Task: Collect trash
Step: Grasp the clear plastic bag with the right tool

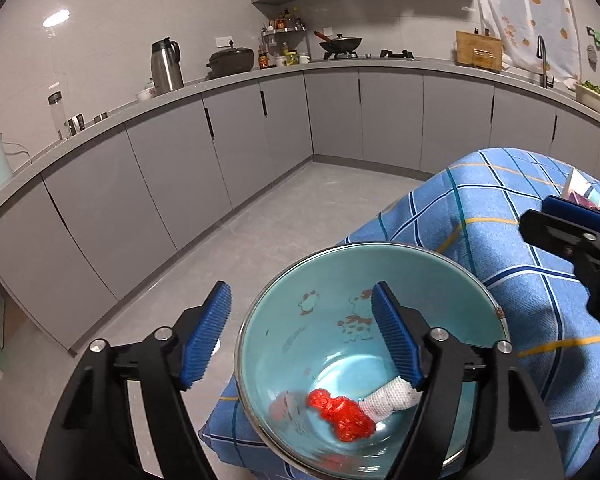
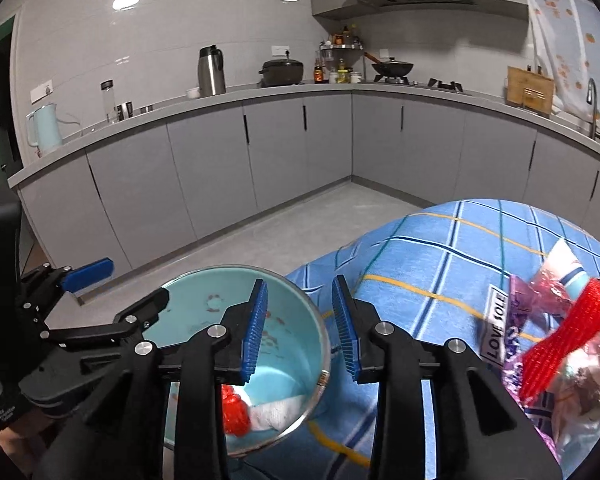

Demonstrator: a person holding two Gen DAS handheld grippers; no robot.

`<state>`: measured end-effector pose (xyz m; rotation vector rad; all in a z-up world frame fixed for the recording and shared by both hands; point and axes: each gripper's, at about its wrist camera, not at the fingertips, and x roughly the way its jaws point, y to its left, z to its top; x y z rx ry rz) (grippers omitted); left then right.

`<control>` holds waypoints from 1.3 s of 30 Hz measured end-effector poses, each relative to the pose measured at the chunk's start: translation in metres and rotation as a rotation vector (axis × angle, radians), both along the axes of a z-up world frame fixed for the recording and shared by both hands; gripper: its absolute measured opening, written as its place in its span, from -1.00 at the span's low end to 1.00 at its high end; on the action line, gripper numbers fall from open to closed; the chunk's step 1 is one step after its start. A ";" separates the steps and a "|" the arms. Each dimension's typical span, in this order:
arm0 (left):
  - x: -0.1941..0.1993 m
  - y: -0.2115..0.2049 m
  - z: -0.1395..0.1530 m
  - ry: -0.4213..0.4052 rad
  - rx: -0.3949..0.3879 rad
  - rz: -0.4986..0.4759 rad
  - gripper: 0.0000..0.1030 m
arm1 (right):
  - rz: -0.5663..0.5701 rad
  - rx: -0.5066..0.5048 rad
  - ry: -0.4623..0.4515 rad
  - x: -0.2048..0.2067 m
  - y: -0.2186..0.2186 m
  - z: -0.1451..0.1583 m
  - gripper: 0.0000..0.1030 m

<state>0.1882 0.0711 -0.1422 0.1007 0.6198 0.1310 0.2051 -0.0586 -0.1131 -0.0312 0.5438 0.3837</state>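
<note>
A teal bowl (image 1: 300, 332) with a metal rim stands at the corner of a table under a blue checked cloth (image 1: 500, 248). In it lie a crumpled red piece (image 1: 340, 416) and a white foam net (image 1: 388, 400). My left gripper (image 1: 302, 338) is open across the bowl's left wall, one pad outside and one inside, neither pressing. My right gripper (image 2: 300, 330) is open across the bowl's (image 2: 228, 312) right rim, with the red piece (image 2: 234, 408) and white net (image 2: 276, 412) below. More trash lies to the right: a red net (image 2: 564, 340) and pink wrappers (image 2: 540, 292).
The table's edge drops to a grey floor (image 1: 260, 220) just left of and beyond the bowl. Grey cabinets (image 1: 160, 184) with a worktop carrying a kettle, a flask, pots and a hob run along the far walls. A sink tap (image 1: 544, 60) stands at the right.
</note>
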 end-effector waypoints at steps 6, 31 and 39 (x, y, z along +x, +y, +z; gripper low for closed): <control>-0.009 -0.005 0.011 -0.033 0.012 -0.002 0.61 | -0.044 -0.013 -0.024 -0.014 -0.018 0.006 -0.27; -0.033 -0.143 0.019 -0.073 0.104 -0.251 0.87 | -0.395 -0.100 -0.196 -0.112 -0.154 0.026 0.08; -0.023 -0.180 0.009 -0.046 0.119 -0.309 0.88 | -0.489 -0.157 -0.169 -0.084 -0.176 0.006 0.08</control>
